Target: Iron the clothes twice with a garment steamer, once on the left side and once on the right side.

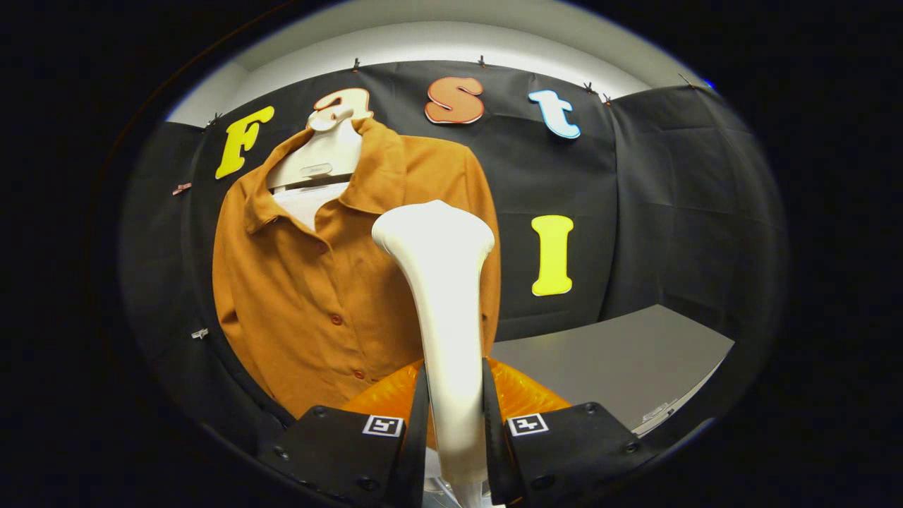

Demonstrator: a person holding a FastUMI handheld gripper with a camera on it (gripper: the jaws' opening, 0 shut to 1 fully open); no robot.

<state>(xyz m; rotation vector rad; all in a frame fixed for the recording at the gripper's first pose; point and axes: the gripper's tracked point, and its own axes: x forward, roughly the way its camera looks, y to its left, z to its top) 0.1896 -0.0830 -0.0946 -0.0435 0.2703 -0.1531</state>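
gripper: fingers clenched on the handle of the garment steamer, one each side
steamer: upright, head raised in front of the shirt's side beyond the button line; head-to-cloth contact hard to judge, probably a small gap
shirt: hangs on a pale hanger against the booth wall, buttoned, collar open
table: grey top, beside the shirt
risk 1: smooth handle twists between the fingers, head turns off the cloth
risk 2: pushing too hard swings the shirt on the hanger, pass misses
risk 3: head catches a button or the placket during a stroke
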